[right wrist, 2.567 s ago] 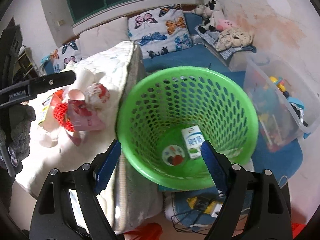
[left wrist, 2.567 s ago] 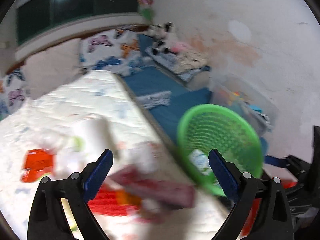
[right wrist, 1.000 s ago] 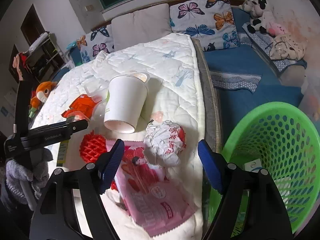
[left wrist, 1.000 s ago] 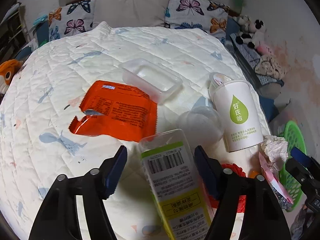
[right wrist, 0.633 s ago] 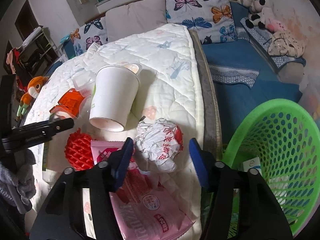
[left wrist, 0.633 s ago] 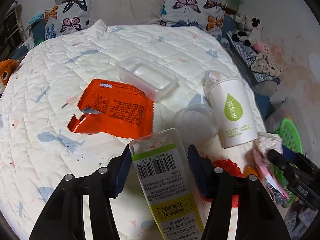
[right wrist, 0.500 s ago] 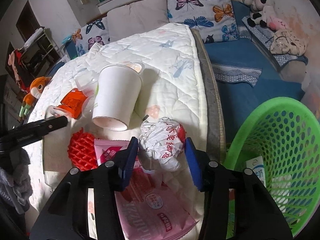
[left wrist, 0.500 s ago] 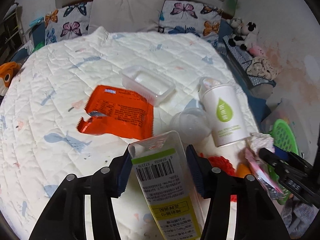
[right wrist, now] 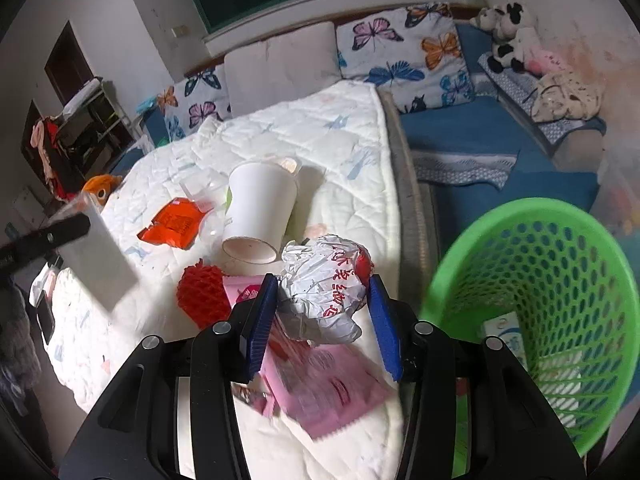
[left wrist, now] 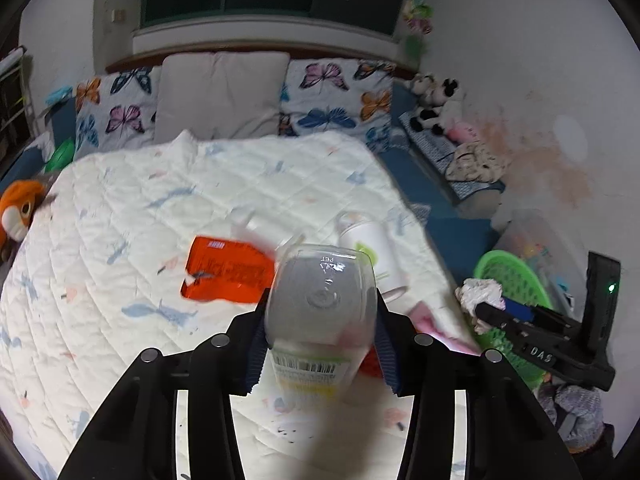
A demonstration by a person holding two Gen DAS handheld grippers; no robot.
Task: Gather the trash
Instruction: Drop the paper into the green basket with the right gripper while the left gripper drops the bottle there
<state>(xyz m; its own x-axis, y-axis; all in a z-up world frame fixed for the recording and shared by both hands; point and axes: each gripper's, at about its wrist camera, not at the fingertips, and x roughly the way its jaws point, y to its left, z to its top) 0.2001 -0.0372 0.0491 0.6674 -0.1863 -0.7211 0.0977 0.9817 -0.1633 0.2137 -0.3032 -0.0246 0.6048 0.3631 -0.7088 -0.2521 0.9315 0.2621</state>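
Note:
My left gripper holds a clear plastic bottle with a barcode label above the white quilt. Its jaws are still closing and its pads press the bottle's sides. My right gripper is shut on a crumpled white-and-red wrapper at the bed's right edge. A pink packet and a red foam net lie under and beside it. A tipped white paper cup and an orange packet lie further up the bed. The green basket stands to the right with a carton inside.
Butterfly pillows and a grey pillow line the headboard. Plush toys sit on a blue mat right of the bed. An orange plush lies at the left edge. A clear storage bin stands behind the basket.
The left gripper closed on the bottle and lifted it off the quilt, its base now facing the camera. The right gripper closed on the crumpled wrapper.

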